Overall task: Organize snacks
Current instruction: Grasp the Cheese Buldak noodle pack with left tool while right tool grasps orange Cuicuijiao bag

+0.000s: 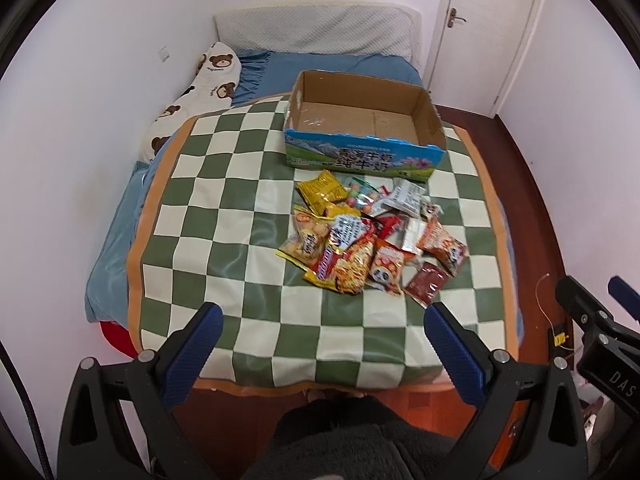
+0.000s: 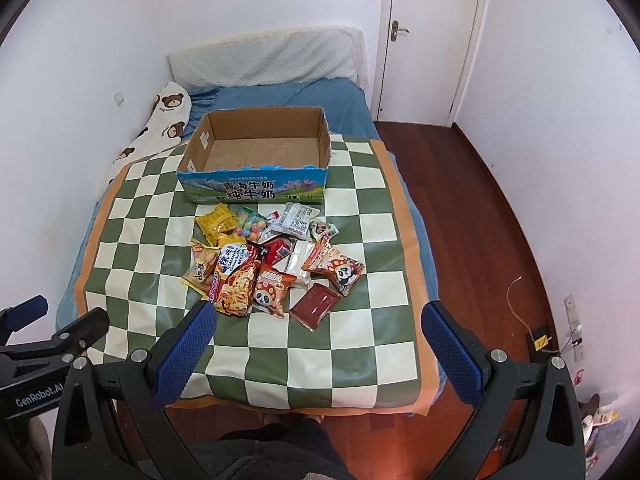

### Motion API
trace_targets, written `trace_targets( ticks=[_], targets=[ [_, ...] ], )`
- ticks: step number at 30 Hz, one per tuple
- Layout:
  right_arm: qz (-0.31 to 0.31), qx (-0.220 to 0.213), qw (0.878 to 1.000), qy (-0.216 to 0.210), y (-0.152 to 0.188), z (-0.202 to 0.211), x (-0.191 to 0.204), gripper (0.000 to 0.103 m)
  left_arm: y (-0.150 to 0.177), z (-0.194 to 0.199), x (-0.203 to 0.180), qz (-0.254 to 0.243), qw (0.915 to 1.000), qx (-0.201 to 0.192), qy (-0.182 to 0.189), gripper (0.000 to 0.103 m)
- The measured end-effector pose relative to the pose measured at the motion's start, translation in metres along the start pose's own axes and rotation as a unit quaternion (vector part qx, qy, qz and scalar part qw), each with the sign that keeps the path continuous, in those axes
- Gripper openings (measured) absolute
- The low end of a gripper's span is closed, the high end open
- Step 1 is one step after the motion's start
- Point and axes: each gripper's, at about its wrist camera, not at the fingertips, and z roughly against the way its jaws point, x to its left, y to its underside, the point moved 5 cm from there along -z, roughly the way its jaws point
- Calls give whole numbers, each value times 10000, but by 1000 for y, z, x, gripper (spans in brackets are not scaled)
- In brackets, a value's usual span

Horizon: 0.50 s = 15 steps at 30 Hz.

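Note:
A pile of snack packets (image 1: 368, 236) lies on a green and white checked cloth (image 1: 224, 208) on a bed, just in front of an empty open cardboard box (image 1: 360, 120) with a blue printed front. The pile (image 2: 276, 264) and the box (image 2: 260, 148) also show in the right wrist view. A dark red packet (image 2: 316, 305) lies nearest me. My left gripper (image 1: 324, 316) is open and empty, held above the cloth's near edge, short of the pile. My right gripper (image 2: 320, 316) is open and empty, also short of the pile.
The bed has a blue sheet (image 2: 288, 96), a white headboard cushion (image 2: 264, 60) and a bear-print pillow (image 1: 200, 92) along the left wall. A white door (image 2: 432, 36) and red wooden floor (image 2: 480, 220) are to the right. A cable and wall sockets (image 2: 572, 328) are at the floor's right.

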Motion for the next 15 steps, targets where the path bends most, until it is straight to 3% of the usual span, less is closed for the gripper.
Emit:
trace_targets(
  ticks=[5, 12, 15],
  targets=[
    [-365, 619, 9970, -294, -1, -70, -7, 103, -14, -57, 12, -66, 9994, 111, -308, 103],
    [-961, 1448, 9814, -810, 10, -187, -7, 103, -32, -175, 22, -356, 9938, 898, -544, 103],
    [-1136, 1754, 9727, -1009, 18, -240, 3, 103, -34, -224, 14, -494, 9895, 1306, -379, 103]
  ],
)
